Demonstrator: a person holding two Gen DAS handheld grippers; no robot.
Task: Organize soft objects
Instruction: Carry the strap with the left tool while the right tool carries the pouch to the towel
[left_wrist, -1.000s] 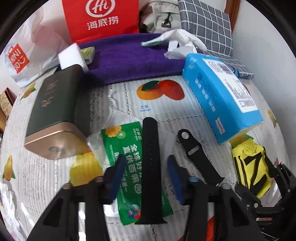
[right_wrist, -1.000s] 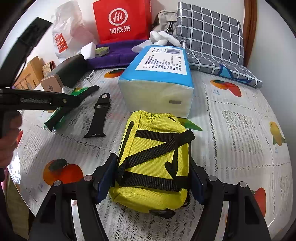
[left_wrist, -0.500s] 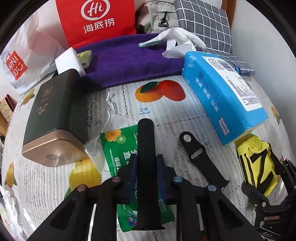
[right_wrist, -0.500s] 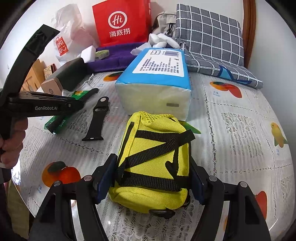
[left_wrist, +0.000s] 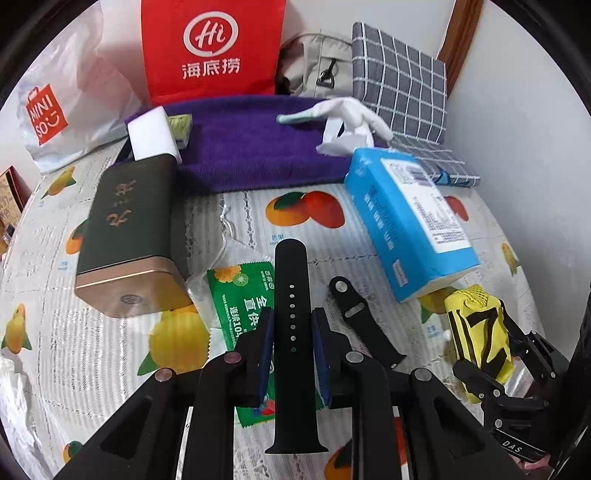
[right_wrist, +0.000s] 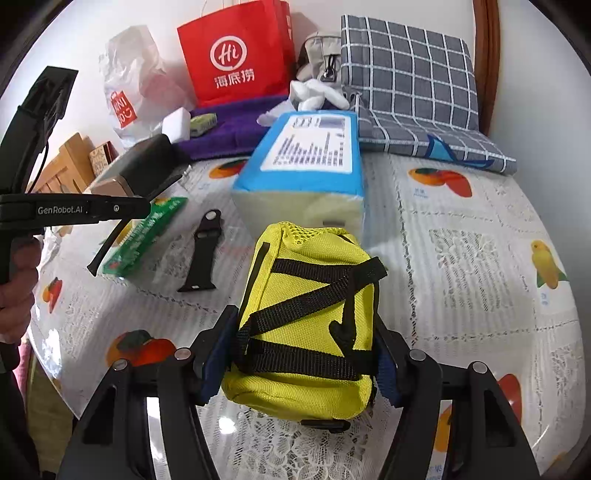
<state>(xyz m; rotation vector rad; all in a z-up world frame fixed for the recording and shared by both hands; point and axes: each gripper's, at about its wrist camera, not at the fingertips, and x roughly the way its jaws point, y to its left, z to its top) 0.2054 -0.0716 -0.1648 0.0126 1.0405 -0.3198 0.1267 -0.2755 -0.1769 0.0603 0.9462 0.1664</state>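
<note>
Step in hand: pick-up of two soft items, one per hand.

Left gripper (left_wrist: 291, 343): its fingers are clamped on the long black watch strap (left_wrist: 291, 295), which in the right wrist view hangs clear of the worktop (right_wrist: 480, 258), above the green snack sachet (left_wrist: 236, 295).

Right gripper (right_wrist: 306, 363): jaws closing around the yellow mesh pouch (right_wrist: 314, 314), blue pads at both its flanks; the pouch sits on the worktop toward the near edge.

Next move, as judged: carry each item to a grouping spot; the strap is limp and will swing, and the pouch will squash under a firm squeeze.

Mid worktop: short black watch strap (left_wrist: 360, 317), lying flat between sachet and pouch; blue tissue pack (right_wrist: 306, 162), just beyond the pouch; dark green tin (left_wrist: 125, 236), on its side.

Far edge: purple towel (left_wrist: 251, 147) bearing a white block and white cloth; red paper bag (left_wrist: 212, 48) and white plastic bag (left_wrist: 70, 110), contents hidden; grey checked cushion (right_wrist: 406, 74).
</note>
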